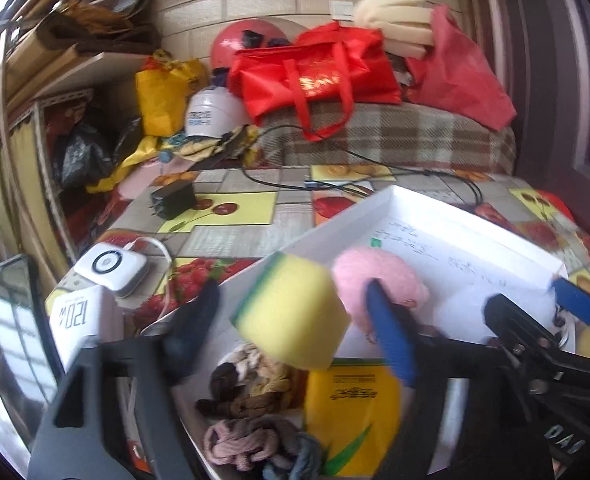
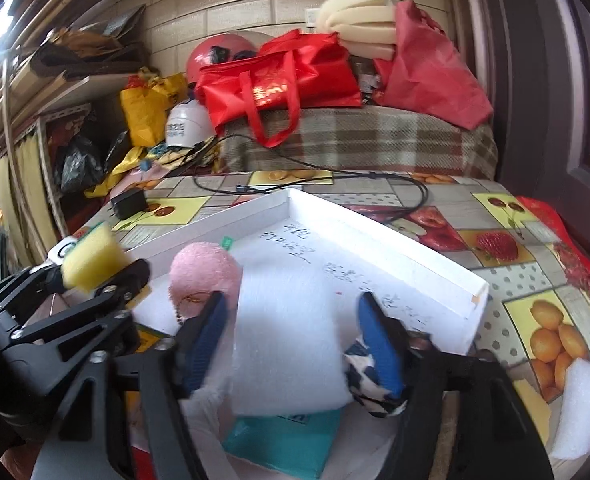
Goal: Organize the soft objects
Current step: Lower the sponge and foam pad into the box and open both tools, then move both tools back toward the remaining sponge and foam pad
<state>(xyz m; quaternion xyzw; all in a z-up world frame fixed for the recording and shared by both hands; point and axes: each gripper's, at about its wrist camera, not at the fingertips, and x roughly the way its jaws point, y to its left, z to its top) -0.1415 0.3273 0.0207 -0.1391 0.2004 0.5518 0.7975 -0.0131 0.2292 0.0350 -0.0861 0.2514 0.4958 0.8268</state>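
Note:
A yellow sponge with a green layer [image 1: 291, 312] hangs blurred between the wide-apart fingers of my left gripper [image 1: 293, 292], touching neither pad; it also shows in the right wrist view as the sponge [image 2: 91, 258]. My right gripper [image 2: 293, 300] stands open around a white foam piece [image 2: 291, 340], its blue pads just clear of the foam. A pink fluffy ball [image 1: 375, 276] [image 2: 207, 272] lies in the white shallow box [image 1: 475, 220] [image 2: 375, 232]. Below the left gripper lie several fabric hair ties [image 1: 247, 404] on a white plate.
A yellow packet [image 1: 351, 404], a teal packet [image 2: 283, 440] and a black-and-white cloth [image 2: 367, 384] lie near me. Another white foam block [image 2: 579, 412] sits at the right. A black charger [image 1: 173, 200], a cable [image 2: 375, 178], a white device [image 1: 111, 266] and red bags [image 1: 315, 76] lie beyond.

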